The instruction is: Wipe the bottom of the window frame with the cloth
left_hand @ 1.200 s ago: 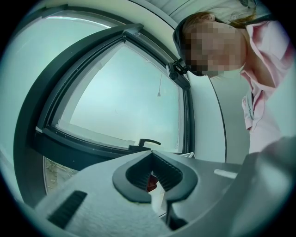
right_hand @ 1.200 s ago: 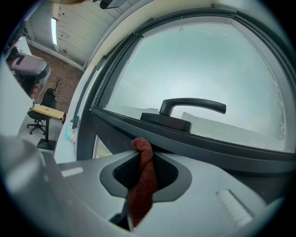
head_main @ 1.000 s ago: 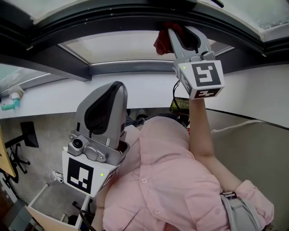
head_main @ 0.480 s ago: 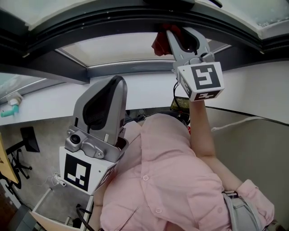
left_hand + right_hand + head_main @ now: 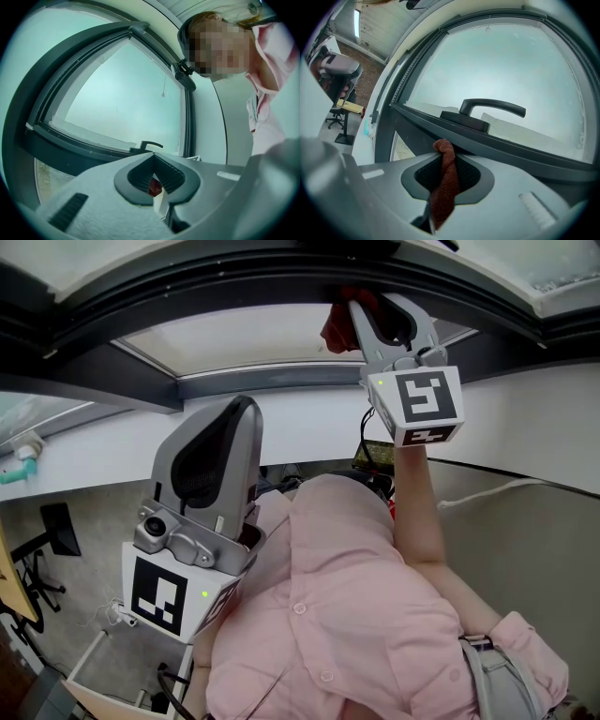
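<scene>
Our right tool (image 5: 380, 313) is up at the far, dark frame (image 5: 234, 282), its jaws pressed together on the red cloth (image 5: 445, 183). The cloth's bunched top touches the frame's lower rail just below the handle (image 5: 487, 110), and the rest runs back between the pads. Our left tool (image 5: 239, 427) sits lower, nearer and to the left, beside the pink shirt (image 5: 347, 615), well apart from the frame. Its jaws are together with nothing gripped. A red speck shows through the hollow between them, and we cannot tell what it is
</scene>
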`<state>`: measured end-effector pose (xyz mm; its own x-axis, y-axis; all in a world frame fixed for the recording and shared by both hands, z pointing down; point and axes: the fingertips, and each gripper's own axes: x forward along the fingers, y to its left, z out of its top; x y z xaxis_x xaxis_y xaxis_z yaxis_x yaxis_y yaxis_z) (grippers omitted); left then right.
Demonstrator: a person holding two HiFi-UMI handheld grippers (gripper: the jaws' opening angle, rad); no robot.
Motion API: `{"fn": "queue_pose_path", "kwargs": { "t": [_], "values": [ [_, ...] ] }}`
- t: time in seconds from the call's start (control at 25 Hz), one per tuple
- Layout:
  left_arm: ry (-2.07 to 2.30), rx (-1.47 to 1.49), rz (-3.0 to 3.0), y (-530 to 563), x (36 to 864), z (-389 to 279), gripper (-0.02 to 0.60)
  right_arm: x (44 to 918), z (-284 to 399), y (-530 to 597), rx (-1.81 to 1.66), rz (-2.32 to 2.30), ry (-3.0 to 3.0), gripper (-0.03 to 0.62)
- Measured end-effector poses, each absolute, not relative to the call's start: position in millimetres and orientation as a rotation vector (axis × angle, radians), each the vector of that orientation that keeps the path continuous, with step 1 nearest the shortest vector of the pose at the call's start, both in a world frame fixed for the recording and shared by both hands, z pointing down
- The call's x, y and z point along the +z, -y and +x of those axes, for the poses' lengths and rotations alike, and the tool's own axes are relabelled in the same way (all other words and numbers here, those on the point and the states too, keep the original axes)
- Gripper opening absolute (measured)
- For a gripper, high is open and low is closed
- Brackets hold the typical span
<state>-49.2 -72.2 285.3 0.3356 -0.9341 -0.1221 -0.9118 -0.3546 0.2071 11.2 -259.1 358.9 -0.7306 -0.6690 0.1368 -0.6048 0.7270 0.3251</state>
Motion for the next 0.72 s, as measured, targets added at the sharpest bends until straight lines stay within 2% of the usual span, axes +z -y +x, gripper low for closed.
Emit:
{"fn": "queue_pose_path", "kwargs": {
  "t": [0.72],
  "values": [
    [1.711, -0.343, 2.481, 71.8, 286.0, -50.9, 0.000, 358.8, 11.7, 258.8, -0.370, 1.012, 2.677, 0.064]
  ]
}}
